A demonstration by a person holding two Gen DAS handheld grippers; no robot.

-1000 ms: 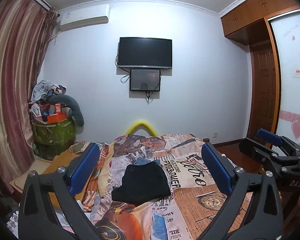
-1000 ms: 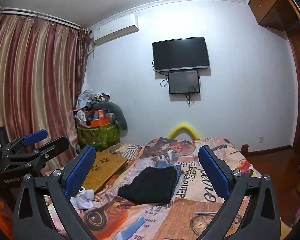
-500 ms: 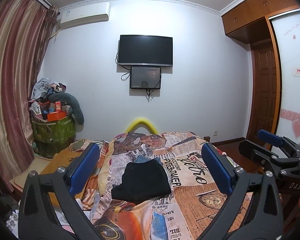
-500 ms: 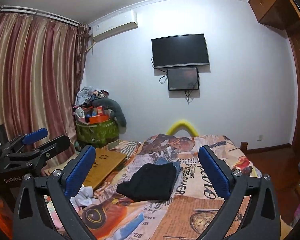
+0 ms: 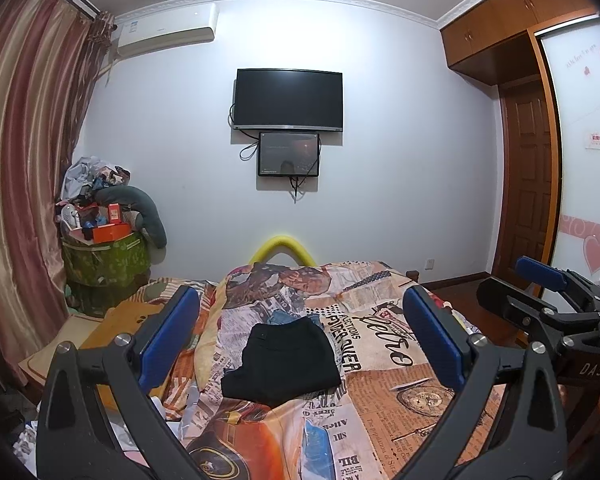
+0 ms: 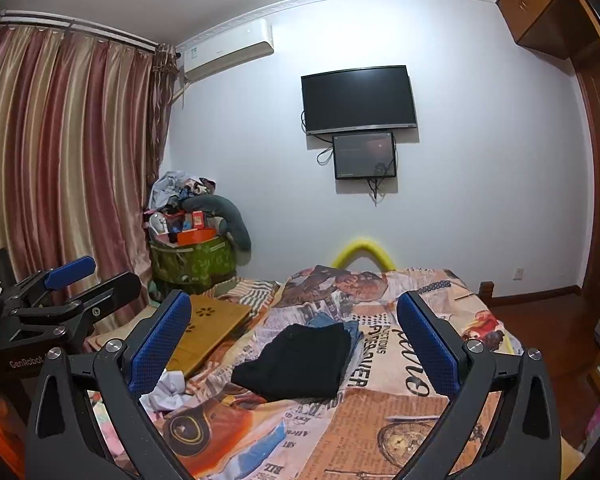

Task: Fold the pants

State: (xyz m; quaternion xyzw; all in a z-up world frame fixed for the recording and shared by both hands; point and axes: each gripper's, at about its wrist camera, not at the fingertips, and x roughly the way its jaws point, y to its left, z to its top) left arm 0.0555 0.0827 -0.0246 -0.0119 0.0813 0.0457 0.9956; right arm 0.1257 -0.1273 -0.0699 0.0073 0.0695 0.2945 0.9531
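Bedroom, newsprint-pattern bedspread (image 5: 400,392): black pants (image 5: 284,360) apparently folded, blue garment (image 6: 354,330) beneath. Left gripper (image 5: 300,340), right gripper (image 6: 296,344): spread, empty, raised. Next: possibly fetch another pair.

A blue garment (image 5: 285,317) lies mostly hidden beneath the folded black pants (image 5: 285,356) — only a strip of denim-like cloth shows at the far edge, too little to tell what it is. The near end of the bed (image 5: 396,408) is cut off by the bottom edge in both views. In the right wrist view the left gripper (image 6: 70,280) shows only in part, its body cut by the left edge; the right gripper (image 5: 540,280) is likewise cropped at the right edge of the left wrist view. The heap on the green bin (image 6: 192,264) is too jumbled and small to sort out. The small screen (image 5: 289,154) below the television (image 5: 289,100) shows dim marks, unreadable.
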